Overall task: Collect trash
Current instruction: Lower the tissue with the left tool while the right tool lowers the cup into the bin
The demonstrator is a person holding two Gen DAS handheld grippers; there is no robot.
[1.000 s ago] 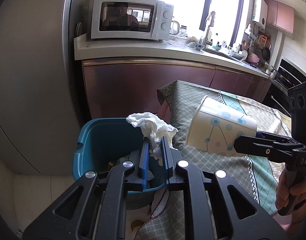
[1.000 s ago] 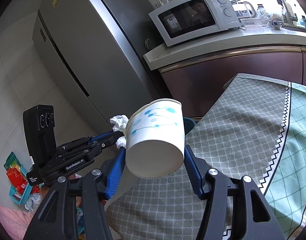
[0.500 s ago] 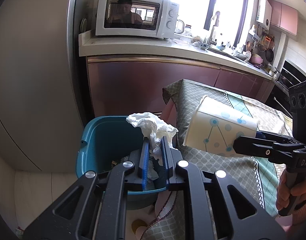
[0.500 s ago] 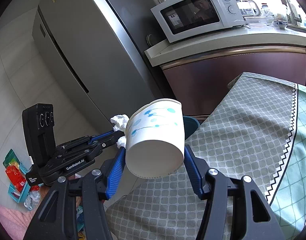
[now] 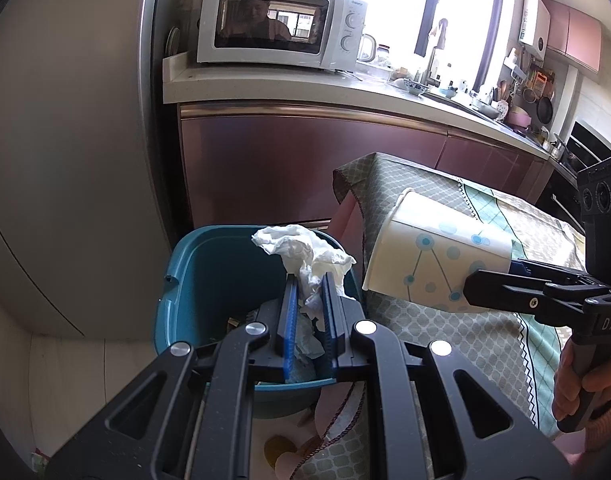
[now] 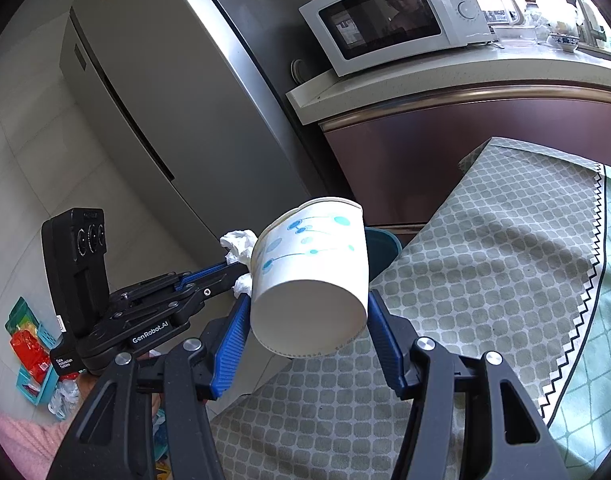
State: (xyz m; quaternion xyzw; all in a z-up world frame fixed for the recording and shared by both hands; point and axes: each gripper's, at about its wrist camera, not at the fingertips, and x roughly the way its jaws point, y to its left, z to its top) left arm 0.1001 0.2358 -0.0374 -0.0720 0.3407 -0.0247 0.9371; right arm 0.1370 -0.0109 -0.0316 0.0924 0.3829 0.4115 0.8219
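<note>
Left wrist: left claw (image 5: 308, 280) clenched on crumpled tissue (image 5: 305, 250), held over teal bin (image 5: 189, 280) beside cloth-covered counter (image 5: 445, 332). Right wrist: right claw (image 6: 307, 308) grasping paper cup (image 6: 309, 276), tipped on its side, mouth toward bin, above counter edge. Fridge (image 6: 165, 92) and microwave (image 6: 393, 12) behind.

Left gripper (image 5: 308, 280) fingers nearly together, right gripper (image 6: 307, 308) fingers spread wide, both angled downward
</note>
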